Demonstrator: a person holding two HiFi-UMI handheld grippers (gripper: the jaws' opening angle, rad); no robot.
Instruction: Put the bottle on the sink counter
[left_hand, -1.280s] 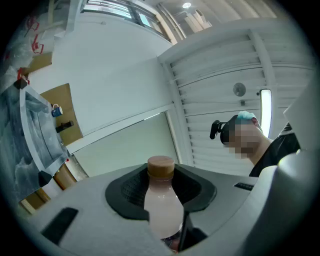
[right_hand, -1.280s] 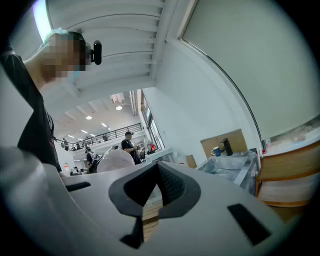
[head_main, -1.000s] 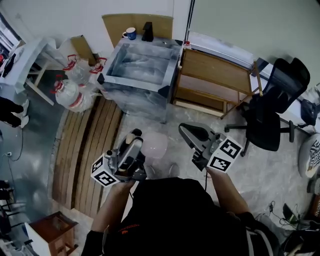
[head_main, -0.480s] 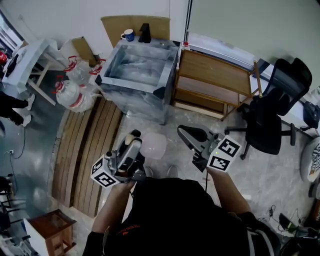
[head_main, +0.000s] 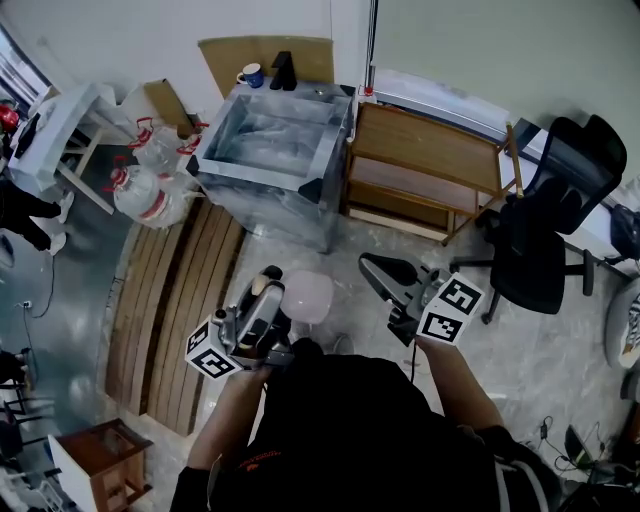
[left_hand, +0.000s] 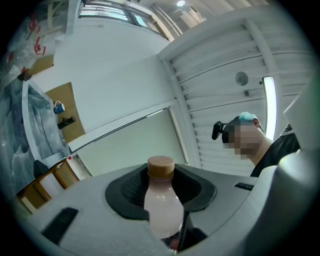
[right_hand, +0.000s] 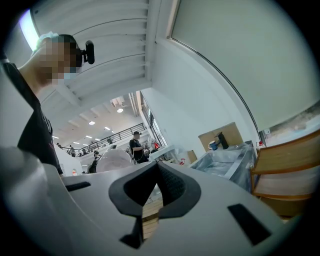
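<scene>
Gripping a small bottle (left_hand: 162, 210) of pale pink liquid in the left gripper (head_main: 272, 285), both pads pressing on its body, its tan cap (left_hand: 160, 166) pointing up and away from the camera. Holding that bottle in the air above the pale floor, just beside the wooden slats (head_main: 170, 290), well apart from the steel sink (head_main: 337, 135) wrapped in clear plastic. Holding the right gripper (right_hand: 157, 165) with its jaws closed tip to tip, nothing between them, only a sliver of slatted floor showing through the gap below the tips. Hovering both tools in front of a dark-shirted torso, apart from each other. Facing the sink, with a blue mug (head_main: 249, 75) and a black object (head_main: 283, 70) at its far edge before a cardboard sheet (head_main: 225, 55). Showing a wooden shelf cart (head_main: 430, 150) just right of the sink, a black office chair (head_main: 555, 210) beyond that, and water jugs (head_main: 140, 195) at the left.
</scene>
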